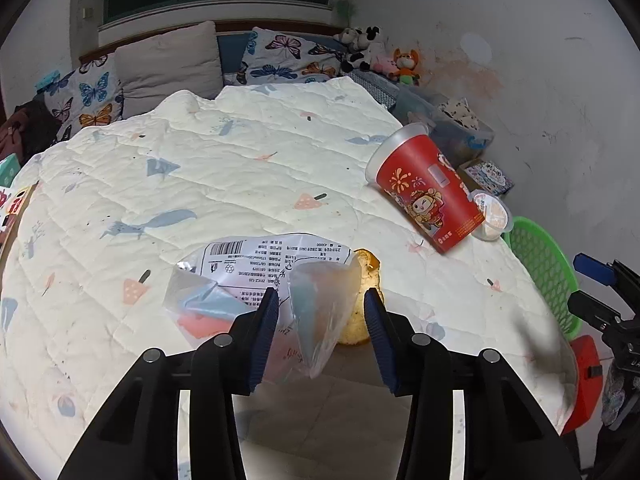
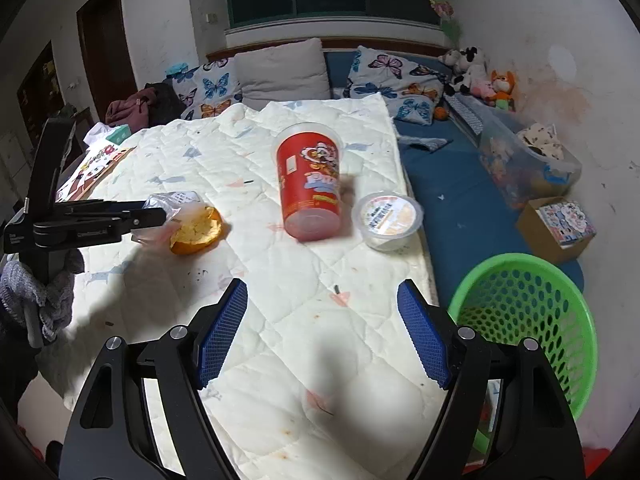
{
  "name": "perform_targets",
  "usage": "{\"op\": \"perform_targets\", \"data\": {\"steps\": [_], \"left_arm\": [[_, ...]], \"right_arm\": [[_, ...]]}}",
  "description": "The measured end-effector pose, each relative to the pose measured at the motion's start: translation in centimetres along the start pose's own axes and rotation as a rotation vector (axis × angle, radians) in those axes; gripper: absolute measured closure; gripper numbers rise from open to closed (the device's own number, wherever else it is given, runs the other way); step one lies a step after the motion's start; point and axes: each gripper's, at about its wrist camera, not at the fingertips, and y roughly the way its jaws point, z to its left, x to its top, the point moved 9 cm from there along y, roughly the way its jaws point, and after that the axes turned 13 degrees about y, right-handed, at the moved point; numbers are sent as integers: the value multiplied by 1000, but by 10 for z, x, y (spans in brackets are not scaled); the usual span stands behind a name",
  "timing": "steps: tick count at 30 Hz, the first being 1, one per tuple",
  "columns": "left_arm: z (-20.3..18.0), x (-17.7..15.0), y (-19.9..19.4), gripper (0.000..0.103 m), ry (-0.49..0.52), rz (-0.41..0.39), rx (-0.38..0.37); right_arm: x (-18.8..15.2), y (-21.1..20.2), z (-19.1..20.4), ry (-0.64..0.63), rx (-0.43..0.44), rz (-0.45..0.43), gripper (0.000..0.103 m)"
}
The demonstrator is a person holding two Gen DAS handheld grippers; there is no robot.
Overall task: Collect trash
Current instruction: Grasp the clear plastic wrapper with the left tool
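Note:
A crumpled clear plastic bag (image 1: 280, 292) with a printed label lies on the white quilt (image 1: 224, 176). My left gripper (image 1: 322, 300) is open, its jaws on either side of a fold of the bag. An orange peel (image 1: 366, 308) lies just right of the bag, and it also shows in the right wrist view (image 2: 196, 230). A red cup (image 1: 424, 196) lies on its side beside a small lidded tub (image 1: 492, 216). My right gripper (image 2: 322, 292) is open and empty above the quilt, short of the cup (image 2: 310, 188) and tub (image 2: 388, 220). A green basket (image 2: 528, 320) stands to the right.
Butterfly pillows (image 2: 396, 76) and a grey pillow (image 2: 284, 68) line the back. Plush toys (image 2: 480, 72), a clear storage bin (image 2: 524, 160) and a cardboard box (image 2: 556, 228) sit on the blue mat (image 2: 452, 196) to the right. Clothes (image 2: 136, 108) lie at left.

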Motion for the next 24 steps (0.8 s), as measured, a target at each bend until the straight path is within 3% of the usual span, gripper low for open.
{"op": "perform_targets", "data": {"steps": [10, 24], "left_arm": [[2, -3, 1, 92, -2, -11, -33], [27, 2, -45, 95, -46, -87, -14]], "right_arm": [[-3, 20, 24, -30, 30, 40, 26], [-6, 55, 80, -91, 106, 93, 26]]}}
